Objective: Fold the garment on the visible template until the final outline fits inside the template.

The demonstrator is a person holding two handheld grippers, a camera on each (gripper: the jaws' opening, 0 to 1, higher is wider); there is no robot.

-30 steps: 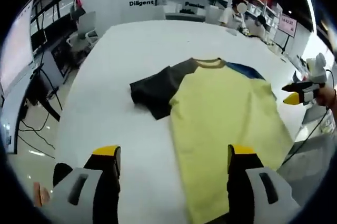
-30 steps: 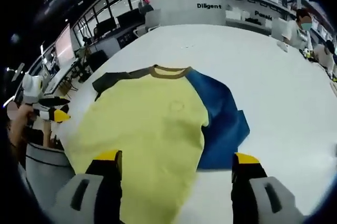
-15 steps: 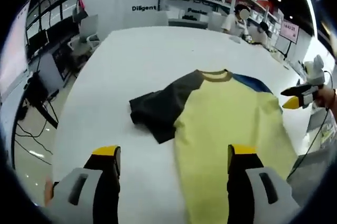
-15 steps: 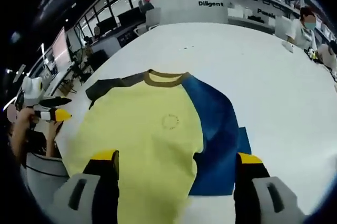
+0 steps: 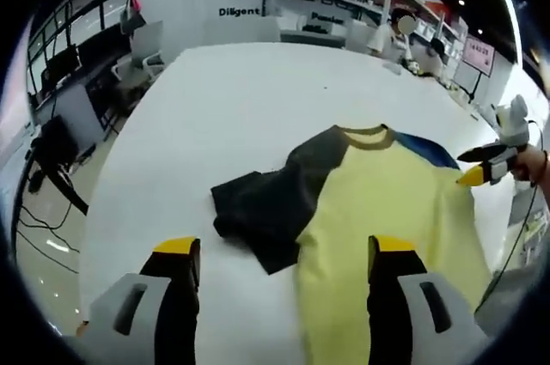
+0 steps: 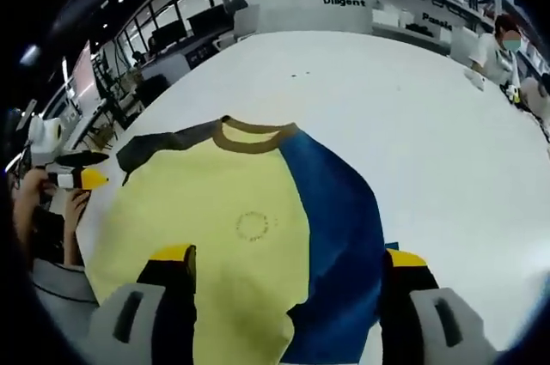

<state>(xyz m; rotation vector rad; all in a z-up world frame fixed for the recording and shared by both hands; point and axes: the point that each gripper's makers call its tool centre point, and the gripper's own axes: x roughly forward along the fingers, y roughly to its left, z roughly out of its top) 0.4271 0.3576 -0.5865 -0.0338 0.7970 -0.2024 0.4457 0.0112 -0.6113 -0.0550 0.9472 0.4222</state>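
In the left gripper view, the left gripper (image 5: 279, 262) hangs wide apart and empty above the near edge of the white table (image 5: 215, 99), where the t-shirt (image 5: 378, 210) lies flat with its dark sleeve (image 5: 266, 210) spread toward the table's middle; the right gripper (image 5: 485, 169) shows at the far side, but I cannot tell how its jaws stand there. In the right gripper view, the right gripper (image 6: 288, 275) is also wide and empty over the shirt's yellow front, the blue sleeve (image 6: 335, 228) beneath it and the collar (image 6: 249, 135) pointing away. The cloth looks light, limp and easily wrinkled, so it is probably best pinched at a sleeve cuff or hem corner and lifted over gently.
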